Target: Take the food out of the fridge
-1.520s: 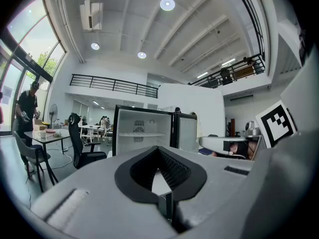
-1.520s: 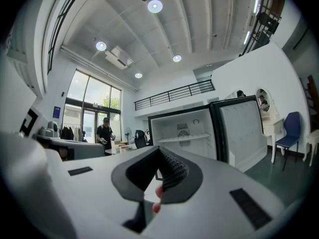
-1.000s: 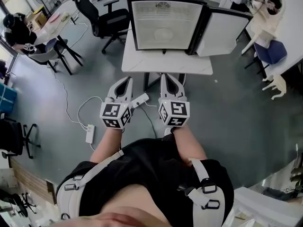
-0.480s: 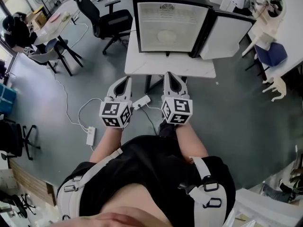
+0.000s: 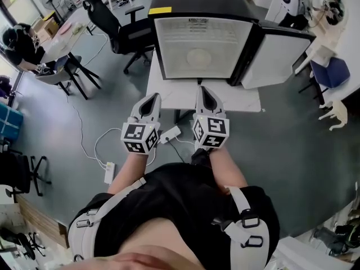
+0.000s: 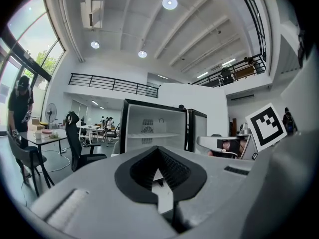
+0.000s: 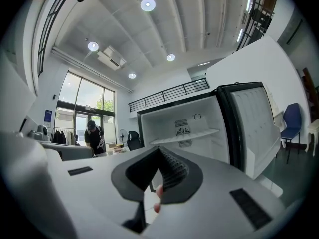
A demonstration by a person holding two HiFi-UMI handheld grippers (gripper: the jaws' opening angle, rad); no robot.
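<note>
A small white fridge [image 5: 197, 46] stands on a white table [image 5: 183, 97], its door [image 5: 281, 58] swung open to the right. Inside I see one shelf [image 7: 187, 136] and a vent on the back wall; no food shows in any view. My left gripper [image 5: 151, 98] and right gripper [image 5: 203, 90] are side by side, level, pointing at the fridge. Their tips are over the table's front edge. Both are shut and hold nothing. The left gripper [image 6: 158, 151] sees the fridge [image 6: 154, 131] straight ahead. The right gripper [image 7: 160, 151] sees it slightly to the right.
A black office chair [image 5: 121, 24] stands left of the table. Behind it is a desk [image 5: 56, 38] with a seated person [image 5: 17, 38]. Cables and power strips [image 5: 108, 172] lie on the grey floor by my feet. A blue chair [image 5: 332, 72] and white equipment stand at the right.
I have stepped closer: the fridge and table look larger and nearer. Both grippers moved forward together, and their tips now reach the table's front edge. Both stayed shut.
</note>
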